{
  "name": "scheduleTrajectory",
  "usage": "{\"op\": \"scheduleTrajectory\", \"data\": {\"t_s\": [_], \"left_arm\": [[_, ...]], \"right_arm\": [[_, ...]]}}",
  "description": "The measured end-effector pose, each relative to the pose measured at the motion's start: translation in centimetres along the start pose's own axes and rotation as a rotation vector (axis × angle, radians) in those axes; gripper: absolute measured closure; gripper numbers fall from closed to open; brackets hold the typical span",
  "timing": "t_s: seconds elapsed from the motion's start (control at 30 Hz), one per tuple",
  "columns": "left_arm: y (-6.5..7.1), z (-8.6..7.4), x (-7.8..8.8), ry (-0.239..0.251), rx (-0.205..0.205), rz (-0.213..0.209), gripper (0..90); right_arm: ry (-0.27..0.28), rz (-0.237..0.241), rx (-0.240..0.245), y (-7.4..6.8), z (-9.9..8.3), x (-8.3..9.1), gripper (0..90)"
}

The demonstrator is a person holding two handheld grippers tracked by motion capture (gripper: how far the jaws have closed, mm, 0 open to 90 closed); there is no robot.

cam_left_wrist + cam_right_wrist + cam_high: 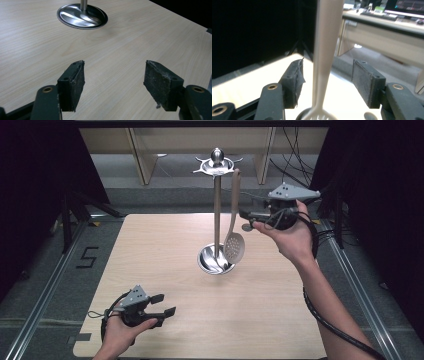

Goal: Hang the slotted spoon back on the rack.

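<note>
Right hand-held gripper (327, 82) released, jaws either side of upright skimmer handle (325, 50) | I see handle's axis vertical | left hand-held gripper (113, 82) released, well apart over tabletop (125, 45)

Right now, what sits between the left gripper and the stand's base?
Nothing: in the left gripper view, bare wooden table runs from the open left gripper to the stand's shiny round base. The slotted spoon hangs on the stand's far side.

Slotted spoon (234, 240) hanging upright from steel stand (216, 215), mid-table
</note>
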State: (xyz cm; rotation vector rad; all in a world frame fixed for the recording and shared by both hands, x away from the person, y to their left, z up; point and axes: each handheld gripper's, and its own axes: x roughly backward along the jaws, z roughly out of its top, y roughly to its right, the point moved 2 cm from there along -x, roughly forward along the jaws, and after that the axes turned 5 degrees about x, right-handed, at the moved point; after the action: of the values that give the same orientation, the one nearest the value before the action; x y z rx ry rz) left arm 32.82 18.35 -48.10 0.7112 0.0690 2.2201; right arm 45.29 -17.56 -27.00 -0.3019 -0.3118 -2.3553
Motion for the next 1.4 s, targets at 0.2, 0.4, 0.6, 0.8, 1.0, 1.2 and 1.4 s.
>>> {"op": "scheduleTrajectory", "data": {"t_s": [0.2,0.4,0.6,0.8,1.0,1.2,1.4], "left_arm": [[0.1,-0.1,-0.2,-0.006,-0.003,0.003,31.6],[0.0,-0.1,-0.1,-0.014,-0.002,0.005,31.6],[0.1,-0.1,-0.1,-0.006,0.004,0.006,31.4],[0.0,0.0,-0.1,-0.010,-0.003,0.017,31.1],[-0.1,-0.1,-0.1,-0.010,0.000,0.017,30.4],[0.1,-0.1,-0.3,-0.022,-0.009,0.001,30.6],[0.1,-0.1,-0.3,-0.024,-0.010,0.000,30.8]], "right_arm": [[-0.069,0.021,0.002,-0.6,-4.4,1.4,45.1],[-0.137,0.023,-0.037,-1.0,-8.3,2.8,45.1],[-0.197,0.008,-0.064,-1.1,-11.9,4.2,44.5],[-0.245,-0.002,-0.111,-1.1,-15.7,5.2,43.9],[-0.339,0.020,-0.131,-1.6,-20.1,5.6,43.4],[-0.385,0.008,-0.150,-2.1,-22.4,6.1,45.0],[-0.373,-0.006,-0.170,-1.6,-23.3,6.5,46.5]]}}
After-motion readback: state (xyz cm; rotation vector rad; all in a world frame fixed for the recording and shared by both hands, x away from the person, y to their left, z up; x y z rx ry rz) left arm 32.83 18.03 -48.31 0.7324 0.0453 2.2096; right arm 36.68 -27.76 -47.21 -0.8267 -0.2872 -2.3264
